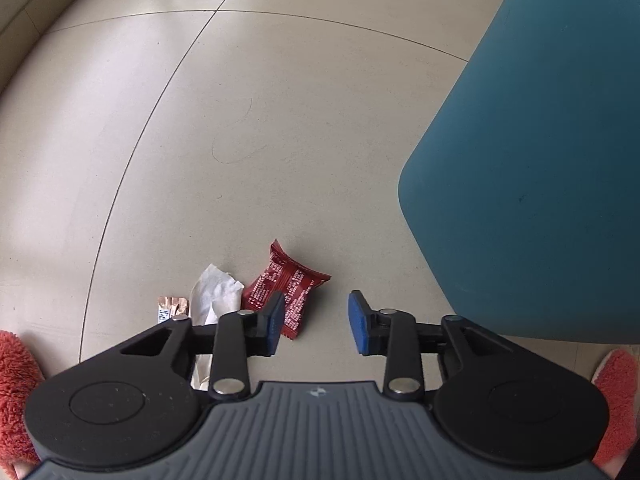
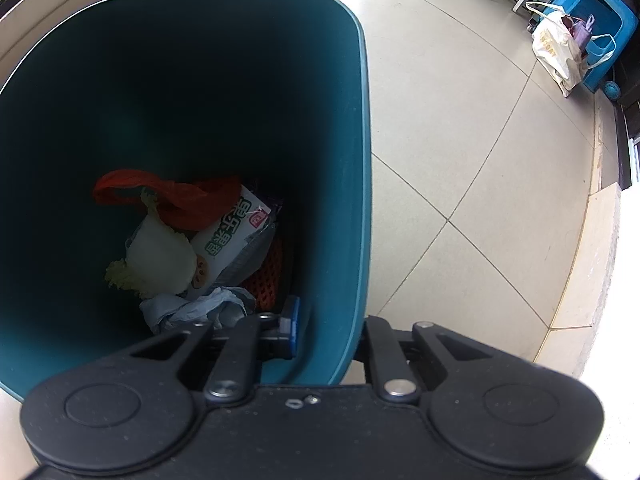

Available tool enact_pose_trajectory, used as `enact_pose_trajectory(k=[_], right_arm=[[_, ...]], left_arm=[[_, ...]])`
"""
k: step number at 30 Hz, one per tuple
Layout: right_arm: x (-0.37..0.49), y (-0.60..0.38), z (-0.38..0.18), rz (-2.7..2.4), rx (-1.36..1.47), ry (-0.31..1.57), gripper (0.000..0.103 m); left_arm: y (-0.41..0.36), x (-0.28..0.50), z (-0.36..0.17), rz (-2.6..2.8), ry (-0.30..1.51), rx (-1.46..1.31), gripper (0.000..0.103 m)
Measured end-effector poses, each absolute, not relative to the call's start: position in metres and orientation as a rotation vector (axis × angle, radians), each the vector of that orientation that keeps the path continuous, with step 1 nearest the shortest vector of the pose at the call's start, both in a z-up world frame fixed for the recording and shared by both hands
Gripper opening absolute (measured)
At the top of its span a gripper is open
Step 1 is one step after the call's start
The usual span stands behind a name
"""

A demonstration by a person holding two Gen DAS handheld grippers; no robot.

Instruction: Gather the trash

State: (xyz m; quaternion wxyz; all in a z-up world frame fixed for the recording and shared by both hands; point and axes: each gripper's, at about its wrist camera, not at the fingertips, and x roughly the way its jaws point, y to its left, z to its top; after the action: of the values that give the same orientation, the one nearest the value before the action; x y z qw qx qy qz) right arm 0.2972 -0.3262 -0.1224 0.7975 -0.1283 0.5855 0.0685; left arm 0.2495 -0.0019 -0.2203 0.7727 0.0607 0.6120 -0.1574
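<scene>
While the left claw (image 1: 316, 326) gapes over a red wrapper (image 1: 286, 288), the right claw (image 2: 326, 330) straddles the bin (image 2: 362, 160) wall — outer finger hidden; grip unclear.

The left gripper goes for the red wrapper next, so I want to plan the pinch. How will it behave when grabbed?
The red wrapper looks crinkled and thin, so it will probably flex and crumple between the pads. It looks flat and empty, so likely very light and apt to slide on the glossy floor tiles if nudged. The open left gripper hovers just beside it.
</scene>
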Motion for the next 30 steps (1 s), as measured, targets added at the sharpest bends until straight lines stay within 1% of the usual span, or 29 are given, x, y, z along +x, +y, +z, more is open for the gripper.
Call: enact_pose_trajectory(k=[1,2,3,12,17,21,27,29,30], right_arm=[[0.297,-0.326,-0.122,0.144,-0.276,1.257,0.013],[0.296,-0.326,-0.122,0.145,-0.284,1.255,0.013],[0.296,-0.325,-0.122,0.146,-0.290,1.254,0.013],[0.299,-0.321,-0.124,0.147,-0.298,1.270,0.015],[0.300,-0.319,-0.126,0.143,-0.304,1.277,0.016],[0.301,-0.318,-0.126,0.142,-0.300,1.277,0.017],[0.299,-0.319,-0.126,0.139,-0.299,1.277,0.016],[0.299,-0.319,-0.126,0.139,-0.300,1.277,0.016],[0.299,-0.319,-0.126,0.139,-0.299,1.277,0.016]], left_arm=[[-0.003,0.249,-0.225,-0.340,1.317,0.140,0.067],[-0.004,0.249,-0.227,-0.340,1.306,0.148,0.073],[-0.005,0.248,-0.231,-0.346,1.291,0.159,0.076],[-0.017,0.262,-0.279,-0.386,1.282,0.332,0.076],[-0.016,0.271,-0.303,-0.426,1.326,0.341,0.076],[-0.016,0.267,-0.314,-0.433,1.341,0.393,0.076],[-0.009,0.268,-0.318,-0.405,1.350,0.345,0.076],[-0.002,0.268,-0.315,-0.409,1.348,0.322,0.069],[-0.002,0.268,-0.314,-0.405,1.341,0.318,0.061]])
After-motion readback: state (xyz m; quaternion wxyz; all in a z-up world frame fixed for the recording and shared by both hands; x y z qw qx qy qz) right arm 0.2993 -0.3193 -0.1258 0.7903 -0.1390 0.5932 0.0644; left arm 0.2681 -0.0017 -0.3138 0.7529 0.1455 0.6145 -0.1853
